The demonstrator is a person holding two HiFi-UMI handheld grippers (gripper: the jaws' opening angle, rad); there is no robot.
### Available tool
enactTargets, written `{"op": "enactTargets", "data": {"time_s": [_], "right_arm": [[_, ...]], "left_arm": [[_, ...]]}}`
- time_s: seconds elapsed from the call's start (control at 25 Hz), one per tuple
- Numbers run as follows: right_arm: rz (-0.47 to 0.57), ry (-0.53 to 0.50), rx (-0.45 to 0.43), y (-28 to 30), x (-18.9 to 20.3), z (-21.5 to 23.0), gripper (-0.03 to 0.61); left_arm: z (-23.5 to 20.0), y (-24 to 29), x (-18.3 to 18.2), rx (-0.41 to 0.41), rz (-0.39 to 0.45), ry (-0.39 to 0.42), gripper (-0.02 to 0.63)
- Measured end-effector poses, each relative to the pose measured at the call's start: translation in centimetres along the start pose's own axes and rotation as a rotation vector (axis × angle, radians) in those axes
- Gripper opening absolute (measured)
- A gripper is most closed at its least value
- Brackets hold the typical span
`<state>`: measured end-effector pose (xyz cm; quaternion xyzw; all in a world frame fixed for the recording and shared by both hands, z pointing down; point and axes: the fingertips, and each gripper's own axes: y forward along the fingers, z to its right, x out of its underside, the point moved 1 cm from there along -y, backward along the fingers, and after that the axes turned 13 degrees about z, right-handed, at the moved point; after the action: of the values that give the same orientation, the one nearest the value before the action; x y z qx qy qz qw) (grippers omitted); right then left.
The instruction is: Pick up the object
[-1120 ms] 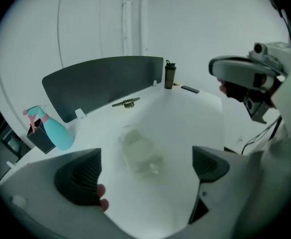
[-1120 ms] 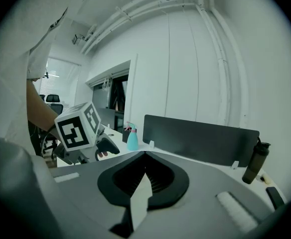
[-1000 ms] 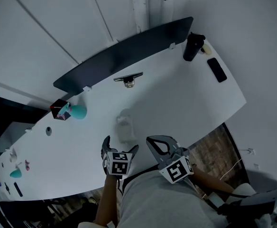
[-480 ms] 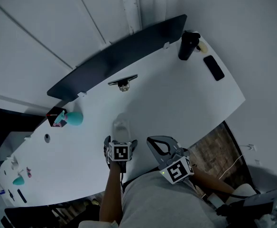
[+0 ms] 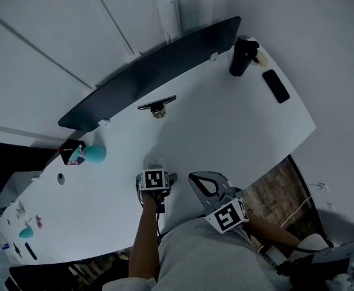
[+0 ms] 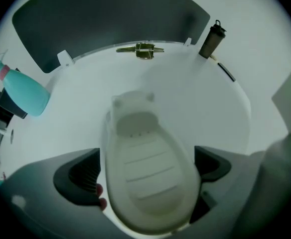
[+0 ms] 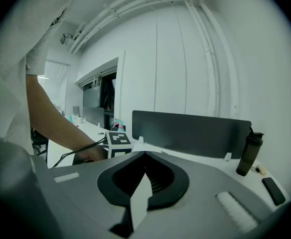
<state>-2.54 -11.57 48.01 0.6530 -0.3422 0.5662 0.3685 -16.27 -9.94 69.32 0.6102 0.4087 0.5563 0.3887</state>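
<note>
A white oval dish with ribs inside (image 6: 150, 168) lies on the white table (image 5: 225, 132); in the head view the white dish (image 5: 154, 162) shows just beyond my left gripper (image 5: 156, 174). My left gripper (image 6: 146, 157) is open, one jaw close along each side of the dish; I cannot tell whether they touch it. My right gripper (image 5: 194, 178) hangs over the table's near edge, to the right of the left one. In its own view my right gripper (image 7: 145, 154) is shut, tips together, nothing held.
A dark partition screen (image 5: 153, 71) runs along the table's far edge. A small metal clamp (image 5: 157, 105) sits before it. A dark bottle (image 5: 242, 58) and a black phone (image 5: 276, 86) are far right. A teal spray bottle (image 5: 95, 154) and dark box (image 5: 72, 152) stand left.
My left gripper has moved forward across the table until its jaws stand on both sides of the white dish. The right gripper has stayed where it was.
</note>
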Motion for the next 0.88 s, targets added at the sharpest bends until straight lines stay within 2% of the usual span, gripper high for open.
{"op": "enactTargets", "data": {"time_s": [0.28,0.44,0.68,0.88], "right_arm": [[-0.006,0.002,0.016,0.4,0.1,1.0,0.002],[-0.008,0.003,0.019,0.6,0.1,1.2,0.002],[-0.001,-0.001,0.008,1.0,-0.1,1.0,0.002],[0.0,-0.009,-0.002,1.0,-0.2,0.7,0.002]], "left_arm": [[-0.1,0.9,0.3,0.009,-0.068,-0.035,0.56],[-0.5,0.7,0.1,0.011,-0.05,-0.047,0.528],[-0.5,0.5,0.2,0.025,-0.015,-0.035,0.522],[-0.5,0.2,0.1,0.059,0.026,-0.064,0.52]]}}
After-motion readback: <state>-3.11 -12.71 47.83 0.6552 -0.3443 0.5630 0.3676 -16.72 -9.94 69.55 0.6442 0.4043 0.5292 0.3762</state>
